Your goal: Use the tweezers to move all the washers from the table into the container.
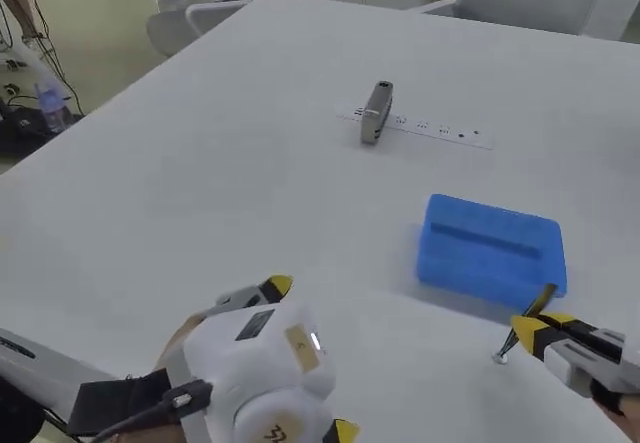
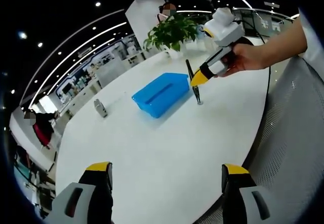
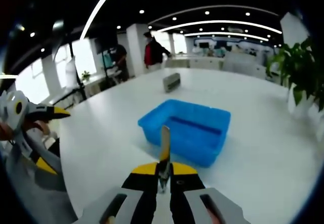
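Head view first: the blue container [image 1: 490, 248] sits on the white tabletop [image 1: 200, 183], over on the right-hand side. Just beside its near wall comes the right gripper [image 1: 535, 328], fingers clenched on the tweezers [image 1: 510, 346]. The tweezers slant down, their tip right at the tabletop surface, close to the container but outside it. Whether a washer lies at that tip I can't say, it's too small to make out. Further back, well apart from the action, a white power strip [image 1: 440, 130] lies flat with a grey adapter [image 1: 376, 113] standing in one end. Over to the left gripper view: the left gripper [image 2: 167, 176] hangs above the near part of the tabletop with its yellow-tipped fingers released and spread wide, well apart from the container. From there you can see a hand [image 2: 245, 57] wrapped round the right gripper, the tweezers pointing steeply down beside the container's corner, and a potted plant [image 2: 172, 32] beyond the far edge of the tabletop. Right gripper view confirms the grip: the tweezers rise straight from between the pinched fingers, aimed at the container's near wall, with the left gripper off to the left.
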Motion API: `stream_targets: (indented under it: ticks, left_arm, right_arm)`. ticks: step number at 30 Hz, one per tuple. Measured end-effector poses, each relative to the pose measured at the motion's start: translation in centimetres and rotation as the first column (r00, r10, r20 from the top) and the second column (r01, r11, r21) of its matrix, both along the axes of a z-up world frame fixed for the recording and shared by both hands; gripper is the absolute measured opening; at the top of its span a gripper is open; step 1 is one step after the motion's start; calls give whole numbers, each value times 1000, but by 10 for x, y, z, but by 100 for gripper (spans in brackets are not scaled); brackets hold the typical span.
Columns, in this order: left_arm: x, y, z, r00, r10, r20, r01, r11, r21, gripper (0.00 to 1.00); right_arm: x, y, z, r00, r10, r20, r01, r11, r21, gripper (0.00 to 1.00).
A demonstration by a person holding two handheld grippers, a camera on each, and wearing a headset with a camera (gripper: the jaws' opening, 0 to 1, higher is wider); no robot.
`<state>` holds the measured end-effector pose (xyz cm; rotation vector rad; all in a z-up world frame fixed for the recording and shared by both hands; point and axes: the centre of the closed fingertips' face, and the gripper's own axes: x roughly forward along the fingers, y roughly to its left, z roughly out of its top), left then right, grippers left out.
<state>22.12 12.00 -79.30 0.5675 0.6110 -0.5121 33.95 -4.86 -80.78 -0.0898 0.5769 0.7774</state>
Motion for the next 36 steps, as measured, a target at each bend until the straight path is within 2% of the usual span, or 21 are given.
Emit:
stream_targets:
  ticks: [5,11,14,23,36]
  left_arm:
    - [1,1,0,1000,4,5,-4,1000,7,91]
    - [1,3,0,1000,6,7,-7,1000,15,90]
    - [1,2,-1,1000,4,6,-5,1000,18,90]
    - [1,2,0,1000,2,8,-2,1000,15,91]
    - [1,2,1,1000,1,21,-2,1000,26,92]
  right_arm:
    - [-1,-3,-1,1000,-7,2,7,1000,-5,4]
    - [-2,1,0,1000,15,-18,-15,1000,-21,3]
    - [-2,3,4,1000,17,-11,-17,1000,-13,3]
    - [-5,7,26,999,31,16,-31,999,9,3]
    - [6,4,82,992,-3,125,-4,999,53,3]
